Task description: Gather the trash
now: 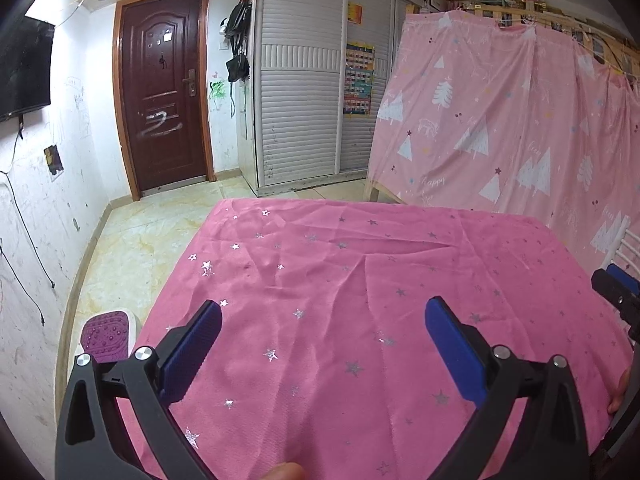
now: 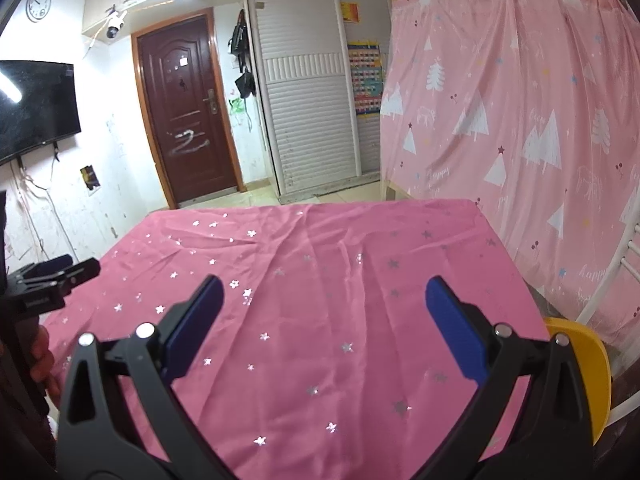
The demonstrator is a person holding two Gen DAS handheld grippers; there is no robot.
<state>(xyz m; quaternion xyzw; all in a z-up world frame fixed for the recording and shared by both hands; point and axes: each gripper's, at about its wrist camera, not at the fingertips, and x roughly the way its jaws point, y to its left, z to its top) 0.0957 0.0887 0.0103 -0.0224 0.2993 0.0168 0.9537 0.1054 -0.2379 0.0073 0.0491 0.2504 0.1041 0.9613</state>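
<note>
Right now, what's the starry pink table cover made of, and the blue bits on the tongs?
The pink cover looks like thin woven fabric: it wrinkles, and its silver stars glint like foil. The blue pads on the left tongs look like ribbed rubber or soft plastic, matte, though I can't be certain.

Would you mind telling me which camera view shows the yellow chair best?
The right wrist view: the yellow chair shows at the table's right edge, behind the right gripper, partly hidden by its finger. The left wrist view shows none of it, only the pink cloth and the open left gripper.
</note>
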